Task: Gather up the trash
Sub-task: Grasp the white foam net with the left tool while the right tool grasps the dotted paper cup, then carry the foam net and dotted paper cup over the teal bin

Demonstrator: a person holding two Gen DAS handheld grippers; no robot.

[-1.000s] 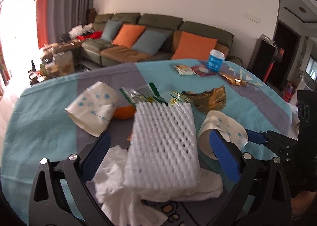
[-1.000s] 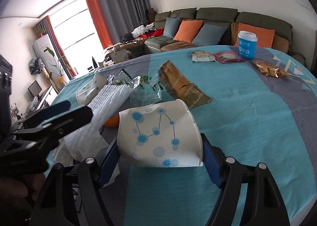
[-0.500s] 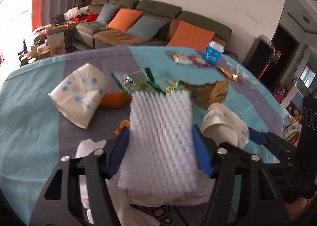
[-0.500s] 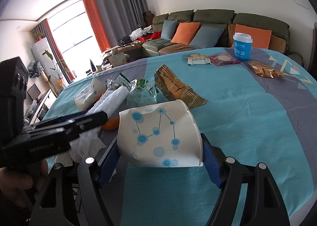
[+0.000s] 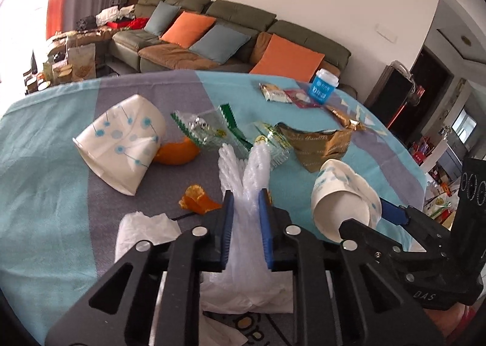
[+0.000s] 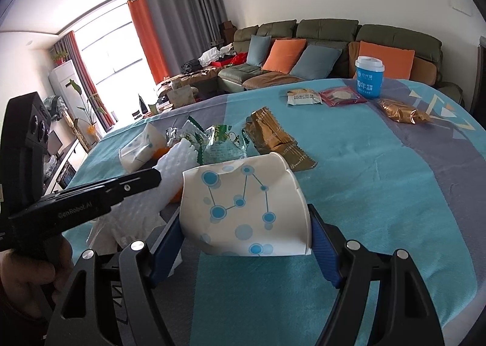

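— Material in the left gripper (image 5: 245, 227)?
— White foam mesh sleeve (image 5: 243, 169), ribbed and soft, pinched flat between blue fingers (image 5: 227, 224) nearly closed, above crumpled white tissue (image 5: 142, 230) on the tabletop (image 5: 45, 179).
— Right gripper (image 6: 246, 242)?
— Level, low; fingers wide, clamping a dented white paper cup with blue dots (image 6: 243, 209) lying sideways.

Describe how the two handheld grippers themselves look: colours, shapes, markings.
Both are matte black plastic with triangular cut-outs, silver pivot bolts and blue ribbed pads on the fingers. The left gripper has a pistol-style body printed "GenRobot.AI", seen from the right wrist. The right gripper carries "DAS" lettering and a black block with small round holes.
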